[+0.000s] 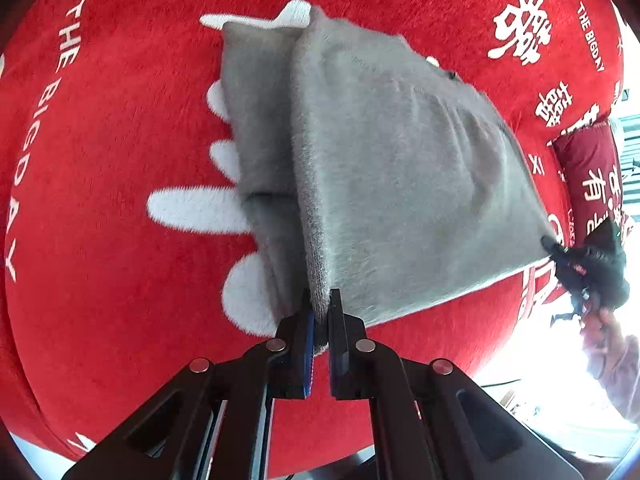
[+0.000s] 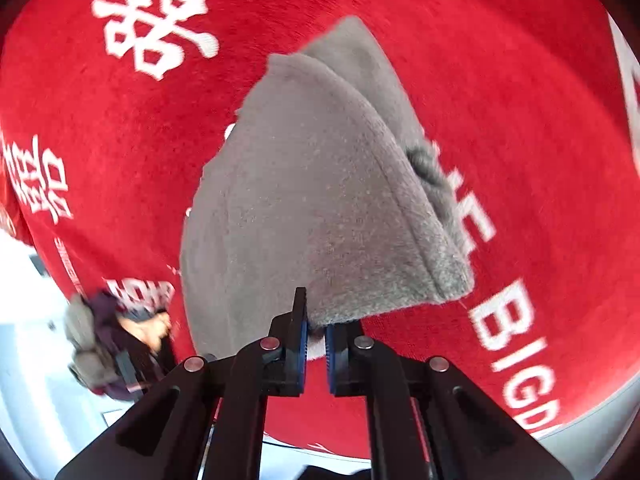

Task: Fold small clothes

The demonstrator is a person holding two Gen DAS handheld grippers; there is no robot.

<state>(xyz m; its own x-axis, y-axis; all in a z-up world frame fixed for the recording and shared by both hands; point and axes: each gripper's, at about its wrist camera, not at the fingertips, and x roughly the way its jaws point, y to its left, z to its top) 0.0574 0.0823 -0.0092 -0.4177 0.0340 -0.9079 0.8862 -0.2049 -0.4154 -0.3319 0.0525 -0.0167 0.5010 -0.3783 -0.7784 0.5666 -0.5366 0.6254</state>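
Note:
A small grey fuzzy garment [image 1: 392,184] is lifted off the red blanket, stretched between both grippers. My left gripper [image 1: 320,312] is shut on one near corner of it, the cloth pinched between the blue pads. In the left wrist view my right gripper [image 1: 576,260] pinches the far right corner. In the right wrist view my right gripper [image 2: 316,328] is shut on the near edge of the same grey garment [image 2: 304,200], which hangs folded over itself, its far end drooping toward the blanket.
A red plush blanket [image 1: 100,160] with white lettering and characters covers the surface under the garment. A person's hand [image 2: 148,332] with a dark sleeve shows at the left of the right wrist view. Bright floor lies past the blanket's edge [image 1: 540,380].

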